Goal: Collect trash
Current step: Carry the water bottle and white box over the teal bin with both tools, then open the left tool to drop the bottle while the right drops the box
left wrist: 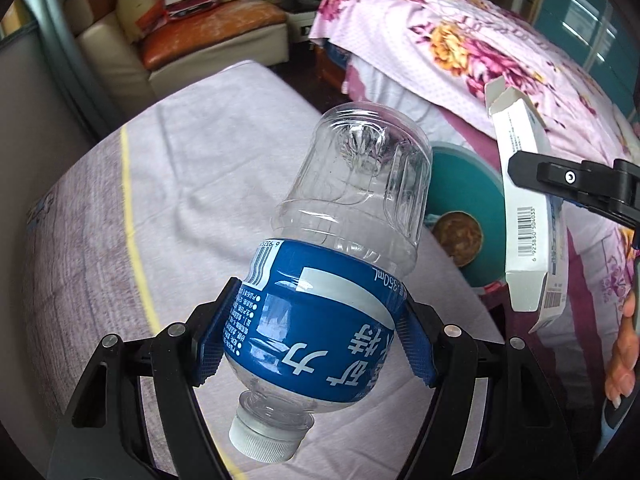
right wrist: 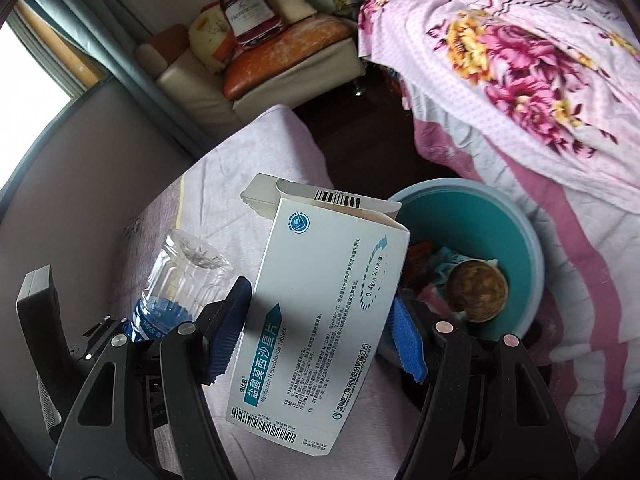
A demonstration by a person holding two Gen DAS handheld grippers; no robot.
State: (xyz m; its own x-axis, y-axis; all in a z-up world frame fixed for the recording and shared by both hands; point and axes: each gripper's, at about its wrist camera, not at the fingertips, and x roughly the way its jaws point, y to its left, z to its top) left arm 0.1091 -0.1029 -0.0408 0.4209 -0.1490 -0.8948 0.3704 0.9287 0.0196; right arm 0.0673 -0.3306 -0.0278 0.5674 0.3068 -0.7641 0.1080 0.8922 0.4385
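Note:
My left gripper (left wrist: 316,336) is shut on an empty clear plastic bottle (left wrist: 344,216) with a blue label, held cap toward the camera above a pale cloth surface. My right gripper (right wrist: 320,320) is shut on a white medicine box (right wrist: 320,304) with an open top flap. In the left wrist view the box (left wrist: 528,216) and the right gripper's black finger (left wrist: 568,180) are at the right. In the right wrist view the bottle (right wrist: 184,280) is at the left. A teal trash bin (right wrist: 516,236) stands beyond both, holding wrappers and a brown round lid (right wrist: 476,292).
The pale lilac cloth surface (left wrist: 200,184) lies under both grippers. A bed with a pink floral quilt (right wrist: 520,60) rises to the right of the bin. A cream and orange sofa (right wrist: 256,64) stands at the back. Dark floor lies between.

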